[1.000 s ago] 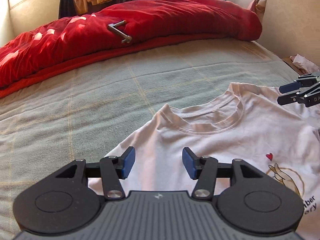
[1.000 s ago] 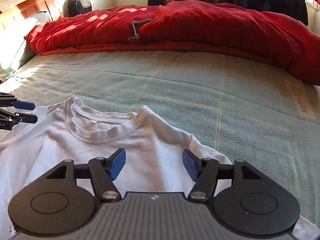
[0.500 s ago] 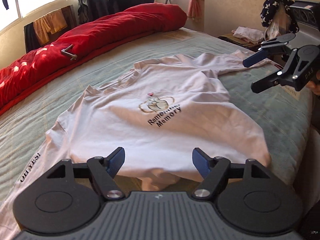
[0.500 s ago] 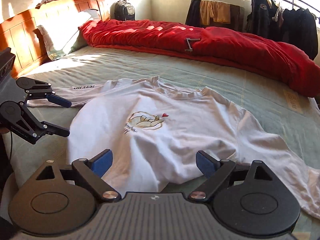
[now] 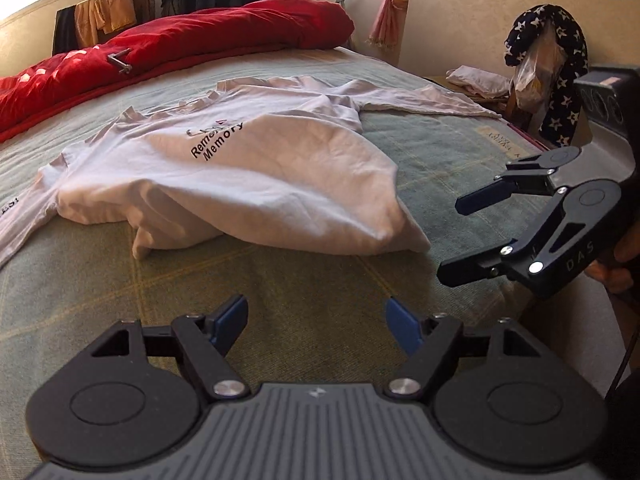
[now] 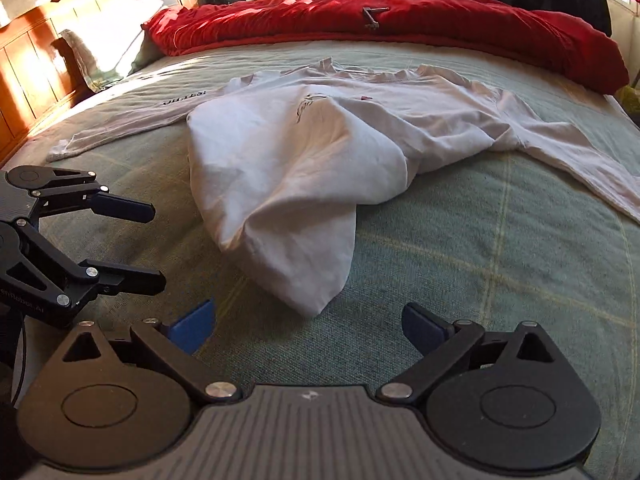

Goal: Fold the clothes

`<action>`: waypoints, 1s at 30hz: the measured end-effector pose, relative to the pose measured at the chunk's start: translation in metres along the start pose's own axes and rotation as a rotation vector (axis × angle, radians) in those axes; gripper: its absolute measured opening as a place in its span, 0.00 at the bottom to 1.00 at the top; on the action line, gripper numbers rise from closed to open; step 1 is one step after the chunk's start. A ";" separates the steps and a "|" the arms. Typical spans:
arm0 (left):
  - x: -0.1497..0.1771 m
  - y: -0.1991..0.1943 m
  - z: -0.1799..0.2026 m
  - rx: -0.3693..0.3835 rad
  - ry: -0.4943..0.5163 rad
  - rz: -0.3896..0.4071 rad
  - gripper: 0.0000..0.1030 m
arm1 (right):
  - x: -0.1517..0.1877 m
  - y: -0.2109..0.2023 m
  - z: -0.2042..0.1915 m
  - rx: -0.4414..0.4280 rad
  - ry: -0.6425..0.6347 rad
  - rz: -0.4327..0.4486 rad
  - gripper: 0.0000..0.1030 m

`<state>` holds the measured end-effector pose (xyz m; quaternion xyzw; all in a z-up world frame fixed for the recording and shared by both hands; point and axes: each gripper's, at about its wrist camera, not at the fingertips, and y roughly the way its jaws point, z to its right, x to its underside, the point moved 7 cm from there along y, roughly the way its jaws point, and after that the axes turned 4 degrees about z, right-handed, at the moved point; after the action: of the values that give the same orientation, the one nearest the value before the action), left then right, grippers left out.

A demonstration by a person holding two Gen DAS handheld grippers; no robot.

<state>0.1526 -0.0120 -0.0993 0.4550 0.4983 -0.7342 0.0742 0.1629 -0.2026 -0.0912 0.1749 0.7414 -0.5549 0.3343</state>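
**White tee spread on the bed, both grippers empty**

So, here's where I'm at: the white long-sleeve shirt point(image 5: 248, 168) lies face-up on the green bedspread point(image 5: 280, 300), collar toward the red duvet point(image 5: 192, 40), sleeves out to either side. The hem end nearest me is bunched and rumpled, not flat, so I'd call this the straightening part of the fold, or maybe a fold that went sloppy. Can't tell which from here.

My left gripper point(image 5: 316, 320) hangs low over bare bedspread just short of the hem, jaws spread wide, nothing in them. The right gripper point(image 6: 308, 320) is the same: released, level, pointing at the hem. Each shows up at the edge of the other's view, side by side.

Whatever comes next needs a pinch on that crumpled hem edge, I reckon, one corner per gripper.
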 end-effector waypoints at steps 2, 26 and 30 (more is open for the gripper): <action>0.001 0.005 0.003 0.010 -0.017 -0.002 0.75 | 0.004 -0.001 0.003 0.003 0.025 0.000 0.98; -0.022 0.053 0.022 -0.017 -0.077 -0.045 0.75 | 0.040 0.014 0.023 0.109 0.028 0.055 1.00; -0.026 0.055 0.023 -0.019 -0.065 -0.045 0.75 | 0.040 0.014 0.022 0.116 0.025 0.058 1.00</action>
<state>0.1844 -0.0666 -0.1144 0.4189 0.5128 -0.7454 0.0780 0.1500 -0.2235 -0.1320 0.2223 0.7068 -0.5847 0.3304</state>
